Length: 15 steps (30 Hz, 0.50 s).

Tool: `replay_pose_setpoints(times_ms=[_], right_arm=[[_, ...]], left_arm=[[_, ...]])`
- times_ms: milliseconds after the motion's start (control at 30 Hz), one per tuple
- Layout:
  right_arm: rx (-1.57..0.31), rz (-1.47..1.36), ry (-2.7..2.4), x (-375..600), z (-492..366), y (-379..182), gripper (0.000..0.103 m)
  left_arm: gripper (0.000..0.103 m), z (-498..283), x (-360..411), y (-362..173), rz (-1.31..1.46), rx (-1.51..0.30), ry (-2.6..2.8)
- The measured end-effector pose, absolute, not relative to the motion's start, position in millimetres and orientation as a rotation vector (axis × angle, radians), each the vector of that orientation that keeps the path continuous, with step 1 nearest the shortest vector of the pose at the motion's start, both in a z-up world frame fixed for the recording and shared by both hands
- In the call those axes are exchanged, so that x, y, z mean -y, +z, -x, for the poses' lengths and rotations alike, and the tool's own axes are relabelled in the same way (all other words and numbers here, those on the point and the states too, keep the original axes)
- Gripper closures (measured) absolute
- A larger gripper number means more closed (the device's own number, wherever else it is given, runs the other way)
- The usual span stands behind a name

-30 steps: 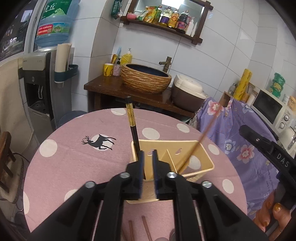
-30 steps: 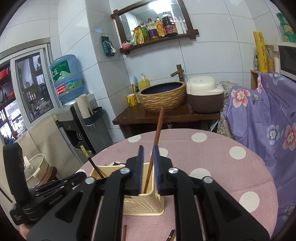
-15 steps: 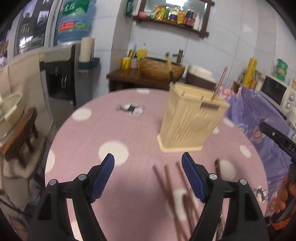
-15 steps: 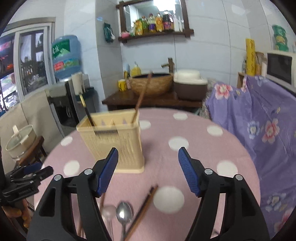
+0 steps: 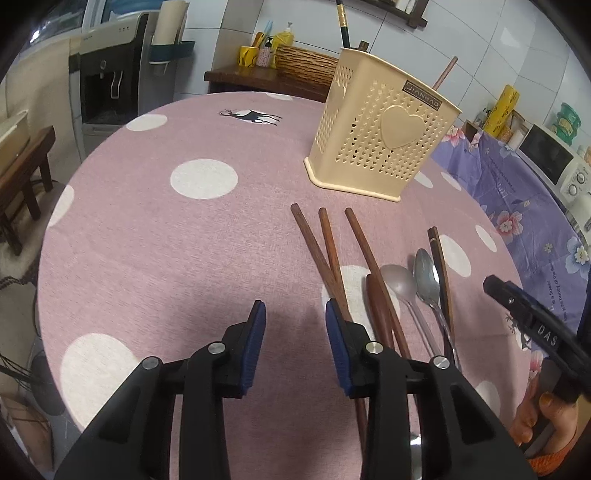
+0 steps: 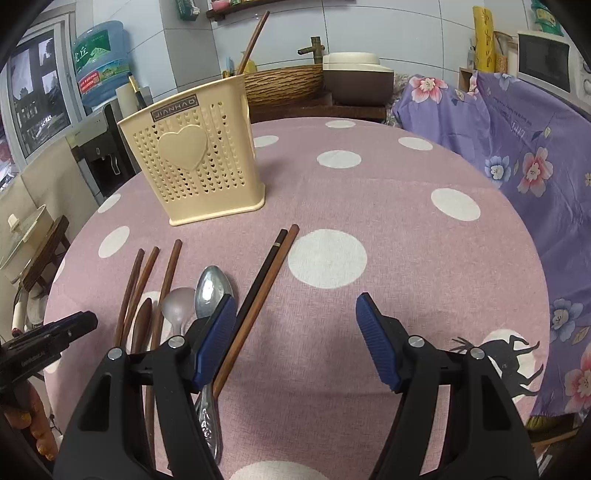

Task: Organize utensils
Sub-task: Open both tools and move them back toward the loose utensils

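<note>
Holder point(image 5: 380, 136) is my landmark, cream plastic w/ heart holes, standing upright on the pink dotted table point(image 5: 184, 236).

Left gripper point(image 5: 295, 345) first: hovering low over bare cloth, on my side of the holder & left of the loose pile. Jaws apart but closing right now, nothing between the pads. Its right pad sits just beside the crossed brown chopsticks point(image 5: 325, 254); can't tell if it's touching them.

Next along, still on my side of the holder: a third brown stick point(image 5: 364, 247), a wooden spoon point(image 5: 376, 299), two metal spoons point(image 6: 210, 288), then a dark-and-brown chopstick pair point(image 6: 266, 277) lying touching side by side.

Right gripper point(image 6: 295, 339): jaws wide apart, holding nothing, to the right of that pair, its left pad partly over the shinier spoon's handle.

Doing this well, imo: left is closing on air, so I'd reopen, shift right so one stick sits betw the pads, then pinch near mid-length. Crossed sticks may drag each other, so take the top one. Right shld slide left to straddle the pair.

Holder contents: a black gold-banded chopstick point(image 5: 343, 18) on its left side, a brown one point(image 5: 445, 72) leaning on its right. Rest of the inside is hidden.
</note>
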State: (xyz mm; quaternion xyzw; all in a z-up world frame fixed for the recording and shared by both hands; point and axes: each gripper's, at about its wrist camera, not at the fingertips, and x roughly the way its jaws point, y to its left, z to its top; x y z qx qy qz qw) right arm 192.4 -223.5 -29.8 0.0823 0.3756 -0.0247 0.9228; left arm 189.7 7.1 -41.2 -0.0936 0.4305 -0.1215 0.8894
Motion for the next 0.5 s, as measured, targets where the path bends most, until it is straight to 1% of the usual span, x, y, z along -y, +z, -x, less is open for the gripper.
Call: replay_pose_setpoints(times_ms=[167,500], right_arm=[[-0.768,-0.158,-0.058,223.6,-192.5,-28.6,0.035],[-0.767,-0.131,-0.038,215.1,-190.9,-26.5,0.035]], left_arm=[[0.074,-204.9,2.4,-41.4,0.201,-0.907,-0.259],[0.077,-250.5,16.9,-50.3,0.171,-0.969,-0.217]])
